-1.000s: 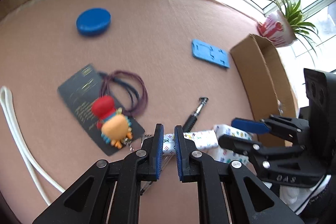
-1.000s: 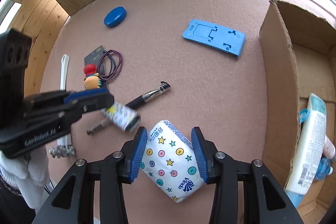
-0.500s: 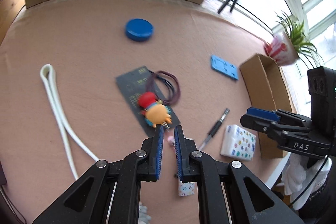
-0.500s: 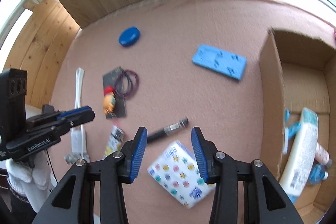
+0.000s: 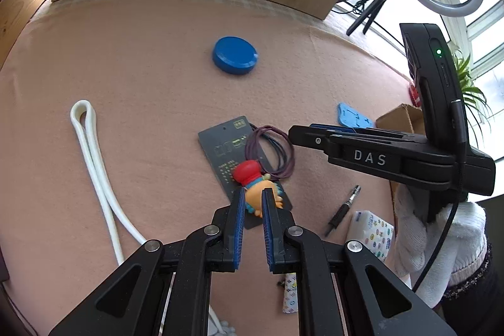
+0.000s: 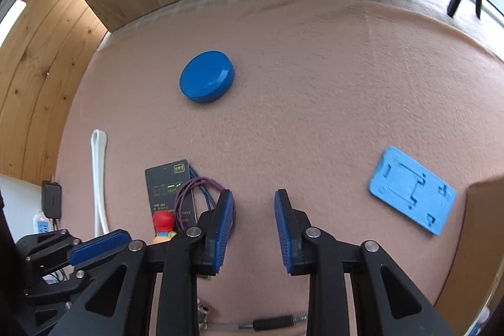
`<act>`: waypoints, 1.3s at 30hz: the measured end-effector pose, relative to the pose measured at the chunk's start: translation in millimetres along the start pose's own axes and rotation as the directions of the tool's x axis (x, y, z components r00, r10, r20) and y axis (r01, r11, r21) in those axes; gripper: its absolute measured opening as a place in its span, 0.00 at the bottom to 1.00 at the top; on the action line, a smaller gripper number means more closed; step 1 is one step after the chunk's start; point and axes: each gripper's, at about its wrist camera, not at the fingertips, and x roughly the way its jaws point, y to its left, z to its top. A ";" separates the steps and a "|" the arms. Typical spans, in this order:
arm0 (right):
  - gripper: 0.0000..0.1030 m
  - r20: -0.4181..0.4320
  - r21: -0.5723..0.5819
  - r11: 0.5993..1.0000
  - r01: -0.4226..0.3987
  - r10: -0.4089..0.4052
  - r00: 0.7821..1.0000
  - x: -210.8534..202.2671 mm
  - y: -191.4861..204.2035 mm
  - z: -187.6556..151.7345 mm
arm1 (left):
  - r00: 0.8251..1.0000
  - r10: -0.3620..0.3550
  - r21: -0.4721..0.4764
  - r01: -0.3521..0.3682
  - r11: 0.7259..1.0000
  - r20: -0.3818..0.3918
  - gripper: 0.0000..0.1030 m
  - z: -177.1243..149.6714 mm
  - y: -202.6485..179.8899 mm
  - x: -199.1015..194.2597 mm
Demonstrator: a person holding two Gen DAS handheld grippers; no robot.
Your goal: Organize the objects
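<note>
White capitals "DAS" stand on the black side of the right gripper (image 5: 300, 133), seen from the left wrist. Just left of it, the dark card (image 5: 225, 147) carries small green and pale print, too fine to read in either view.

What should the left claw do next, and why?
Probably dip a little, straight ahead, onto the orange toy. The left claw is empty with its jaws a narrow gap apart, and the toy lies right past their tips on the black card. The cardboard box waits on the right.
</note>
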 end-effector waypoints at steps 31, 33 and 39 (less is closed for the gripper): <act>0.11 -0.026 -0.225 0.968 0.114 -0.123 0.992 5.7 30.8 -0.2 | 0.996 0.080 0.029 -0.079 0.996 -0.045 0.11 76.4 -3.8 51.9; 0.11 -0.028 -0.228 0.967 0.116 -0.126 0.992 4.3 26.4 -2.3 | 0.996 0.083 0.037 -0.081 0.996 -0.041 0.11 78.1 -5.8 52.0; 0.09 -0.017 -0.163 0.972 0.169 -0.174 0.985 0.4 10.8 -4.0 | 0.993 0.085 0.088 -0.078 0.993 -0.079 0.11 79.5 -18.0 60.2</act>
